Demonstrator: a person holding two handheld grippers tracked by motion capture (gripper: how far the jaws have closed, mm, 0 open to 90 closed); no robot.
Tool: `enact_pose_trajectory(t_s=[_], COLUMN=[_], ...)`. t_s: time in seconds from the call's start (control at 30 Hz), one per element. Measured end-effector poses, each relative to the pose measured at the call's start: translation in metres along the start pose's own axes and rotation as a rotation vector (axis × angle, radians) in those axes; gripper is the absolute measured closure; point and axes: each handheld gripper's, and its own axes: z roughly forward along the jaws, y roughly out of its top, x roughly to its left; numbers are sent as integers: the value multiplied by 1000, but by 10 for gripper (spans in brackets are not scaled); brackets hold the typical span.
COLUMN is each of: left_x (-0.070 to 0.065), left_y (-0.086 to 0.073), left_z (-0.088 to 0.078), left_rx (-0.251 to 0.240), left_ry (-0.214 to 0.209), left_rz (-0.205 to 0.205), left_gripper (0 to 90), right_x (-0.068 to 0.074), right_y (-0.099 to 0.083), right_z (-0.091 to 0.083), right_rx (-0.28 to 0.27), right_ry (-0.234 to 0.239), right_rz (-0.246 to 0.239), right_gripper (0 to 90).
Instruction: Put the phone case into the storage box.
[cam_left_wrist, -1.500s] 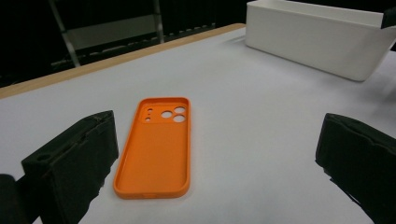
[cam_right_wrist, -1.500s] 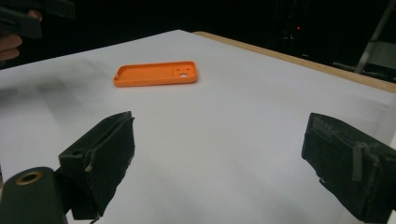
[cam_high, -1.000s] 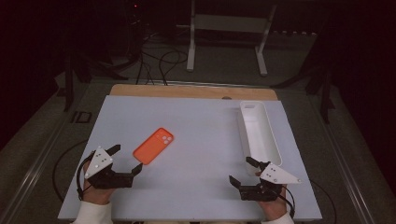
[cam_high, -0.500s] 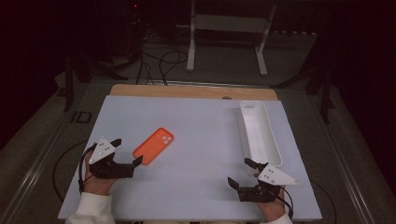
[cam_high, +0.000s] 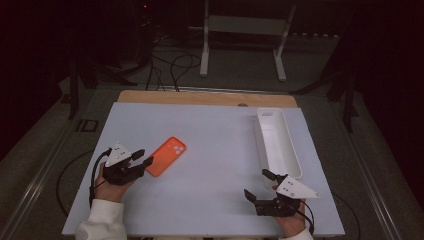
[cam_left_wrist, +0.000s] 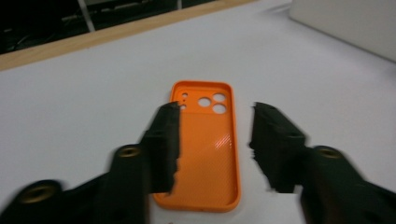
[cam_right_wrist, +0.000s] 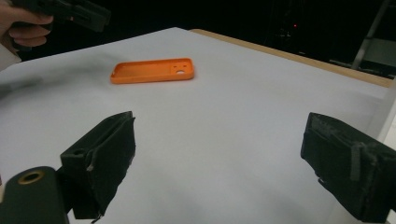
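1. Phone case (cam_high: 166, 155), orange, hollow side up w/ camera cut-outs showing. Lies flat on the counter (cam_high: 215, 130), left-centre, angled, camera end away from the person.
2. Left hand-held gripper (cam_high: 143, 158) – at the case's near end. Jaws have just been closing but stand apart. In the left gripper view the case (cam_left_wrist: 205, 140) sits betw. the two jaws; one jaw overlaps its left rim, the other is just off its right rim. Contact w/ the pads: cannot tell. Case not lifted.
3. Right hand-held gripper (cam_high: 259, 185) – near edge of the counter, right side, well apart from the case. Jaws wide apart, nothing betw. them. Right gripper view: bare counter surface (cam_right_wrist: 243, 121) betw. the jaws, case (cam_right_wrist: 153, 70) farther off, left hand-held gripper (cam_right_wrist: 74, 13) at top left.
4. White tray (cam_high: 277, 142), long, narrow – right side of the counter, just beyond the right hand-held gripper.
5. Counter: pale sheet top, wooden strip (cam_high: 200, 97) along far edge.
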Motion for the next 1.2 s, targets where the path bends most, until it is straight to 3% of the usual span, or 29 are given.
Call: enact_pose_trajectory(t_s=[0.1,0.13,0.27,0.33,1.2], left_x=[0,1,1,1,-2], left_y=[0,-1,-1,-2,-18], left_z=[3,5,8,12,32], left_rx=[10,18,31,46,144], left_ry=[-2,-1,-12,-17,-16], left_rz=[-4,-9,-9,-15,-9], left_gripper=[681,749,882,900,900], right_x=[0,-1,-2,-2,-5], right_y=[0,0,1,1,3], right_z=[0,0,0,0,4], right_rx=[0,-2,-7,-6,-12], right_ry=[-1,-4,-6,-9,-13], right_rz=[0,0,0,-1,-4], right_gripper=[98,98,98,98,99])
